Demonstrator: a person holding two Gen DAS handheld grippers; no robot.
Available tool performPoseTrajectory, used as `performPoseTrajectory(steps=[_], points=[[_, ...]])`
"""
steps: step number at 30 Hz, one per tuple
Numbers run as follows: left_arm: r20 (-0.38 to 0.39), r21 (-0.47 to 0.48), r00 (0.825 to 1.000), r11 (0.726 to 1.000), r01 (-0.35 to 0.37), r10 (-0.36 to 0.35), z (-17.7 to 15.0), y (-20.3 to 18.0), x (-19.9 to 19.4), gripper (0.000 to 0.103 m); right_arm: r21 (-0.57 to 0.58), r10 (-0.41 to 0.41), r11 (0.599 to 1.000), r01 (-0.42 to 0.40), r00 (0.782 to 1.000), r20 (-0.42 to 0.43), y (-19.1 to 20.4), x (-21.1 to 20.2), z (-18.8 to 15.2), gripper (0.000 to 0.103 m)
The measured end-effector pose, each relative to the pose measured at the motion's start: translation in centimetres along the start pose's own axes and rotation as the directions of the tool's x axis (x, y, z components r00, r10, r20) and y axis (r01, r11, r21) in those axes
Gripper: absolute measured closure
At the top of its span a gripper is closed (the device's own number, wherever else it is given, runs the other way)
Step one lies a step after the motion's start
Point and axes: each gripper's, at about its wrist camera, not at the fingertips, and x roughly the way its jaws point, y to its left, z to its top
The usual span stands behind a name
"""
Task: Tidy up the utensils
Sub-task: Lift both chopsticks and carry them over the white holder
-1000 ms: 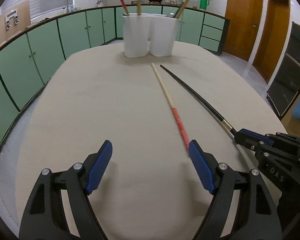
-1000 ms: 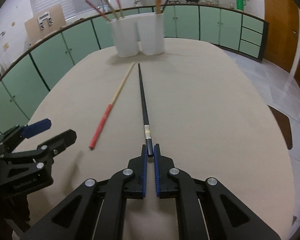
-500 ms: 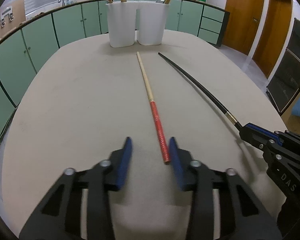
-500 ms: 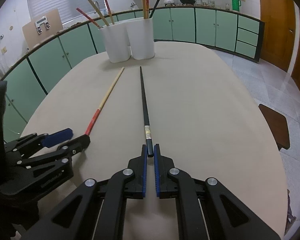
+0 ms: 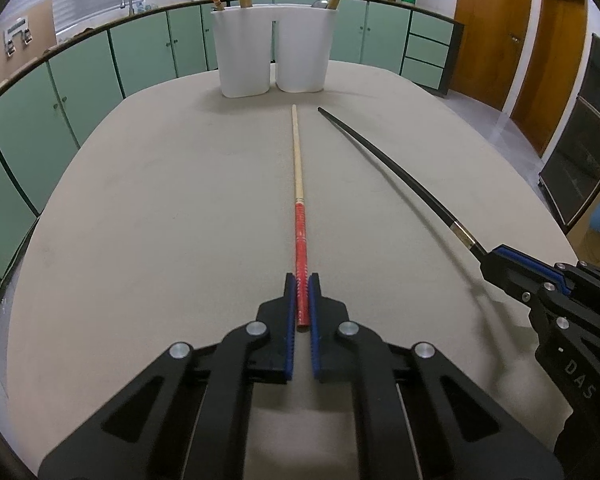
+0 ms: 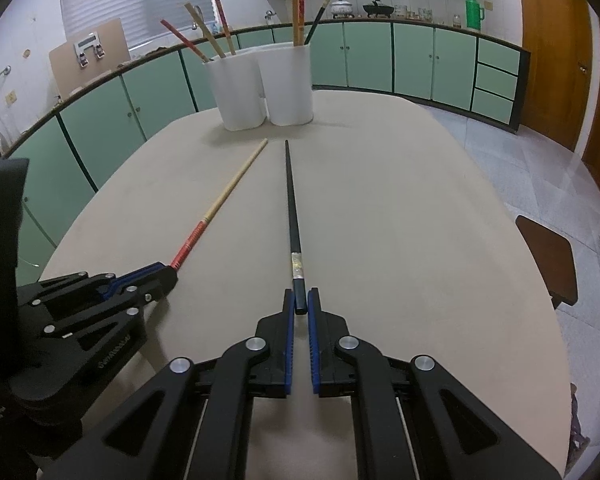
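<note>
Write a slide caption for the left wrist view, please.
Left tongs shut on the red-handled chopstick; right tongs hold the black chopstick.

The right gripper (image 6: 301, 300) pinches the black chopstick (image 6: 292, 208) by its near end. To its left, the left gripper (image 6: 168, 276) clamps the red-handled chopstick (image 6: 224, 196) (bamboo tip forward). Far ahead stand two white holders (image 6: 260, 88) on the table (image 6: 400, 240).

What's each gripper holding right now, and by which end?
Left gripper pinches the red-handled chopstick at its red end; right gripper pinches the black chopstick at its thick end.
</note>
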Motion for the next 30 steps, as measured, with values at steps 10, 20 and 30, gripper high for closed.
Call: performPoseTrajectory(steps=[10, 20, 30], points=[[0.027, 0.002, 1.000, 1.000, -0.001, 0.001, 0.2, 0.1, -1.1, 0.098, 0.001, -0.001, 1.000, 0.001, 1.000, 0.013, 0.0, -0.5, 0.2, 0.096], [0.095, 0.008, 0.995, 1.000, 0.002, -0.003, 0.8, 0.5, -4.0, 0.098, -0.005, 0.006, 1.000, -0.006, 0.999, 0.036, 0.1, -1.6, 0.5, 0.097], [0.203, 0.014, 0.979, 1.000, -0.011, 0.007, 2.6, 1.6, -7.8, 0.098, -0.015, 0.024, 1.000, -0.023, 0.995, 0.100, 0.3, -4.1, 2.2, 0.097]])
